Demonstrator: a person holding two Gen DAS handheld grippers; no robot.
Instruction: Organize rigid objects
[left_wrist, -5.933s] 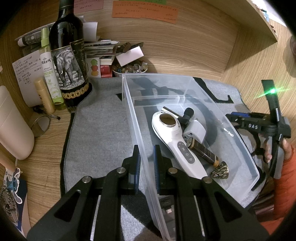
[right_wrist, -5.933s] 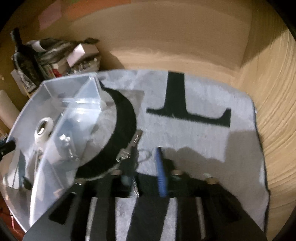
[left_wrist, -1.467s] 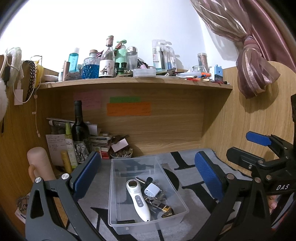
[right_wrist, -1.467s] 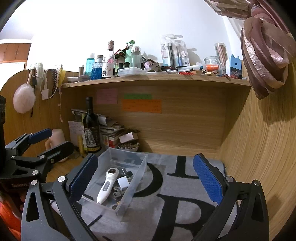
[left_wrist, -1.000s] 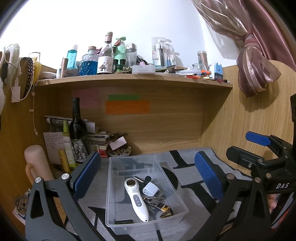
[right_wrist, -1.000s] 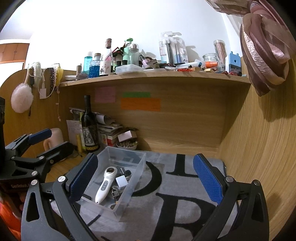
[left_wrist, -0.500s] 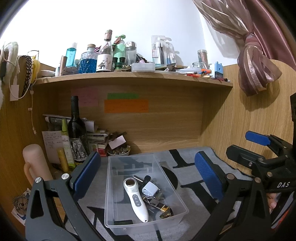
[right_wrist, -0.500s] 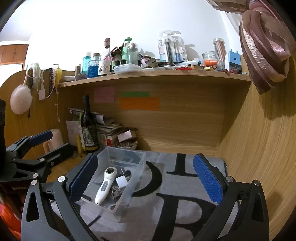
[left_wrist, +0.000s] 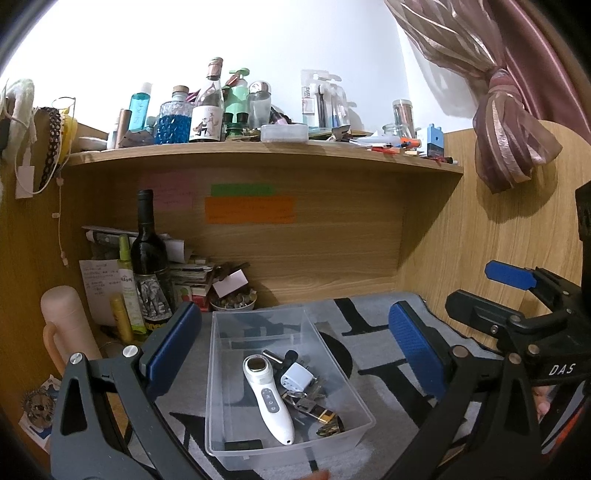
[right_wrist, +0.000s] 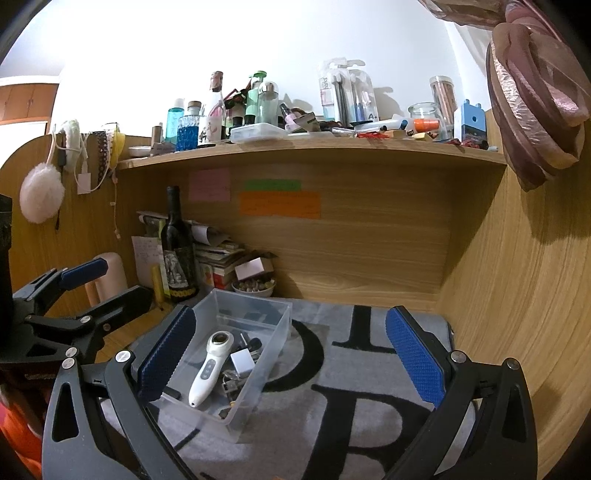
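Observation:
A clear plastic bin (left_wrist: 221, 369) (right_wrist: 273, 332) sits on a grey mat with black letters (left_wrist: 373, 354) (right_wrist: 354, 373). Inside lie a white handheld device (left_wrist: 267, 397) (right_wrist: 208, 367), a white plug adapter (left_wrist: 297, 376) (right_wrist: 242, 361), keys and small dark items (left_wrist: 314, 404). My left gripper (left_wrist: 295, 347) hangs wide open above and behind the bin, holding nothing. My right gripper (right_wrist: 290, 354) is also wide open and empty, to the right of the bin; it shows in the left wrist view (left_wrist: 506, 284).
A wine bottle (left_wrist: 149, 266) (right_wrist: 177, 251), spray bottles, stacked papers and a small bowl (left_wrist: 232, 303) crowd the back left. A pink cylinder (left_wrist: 64, 325) stands far left. Wooden walls (right_wrist: 517, 295) close the back and right; a cluttered shelf (left_wrist: 258, 147) is overhead.
Since 5.9 s ago both grippers opened and pulled back high above the desk. Over the last second the views drift only slightly; the bin and its contents stay put.

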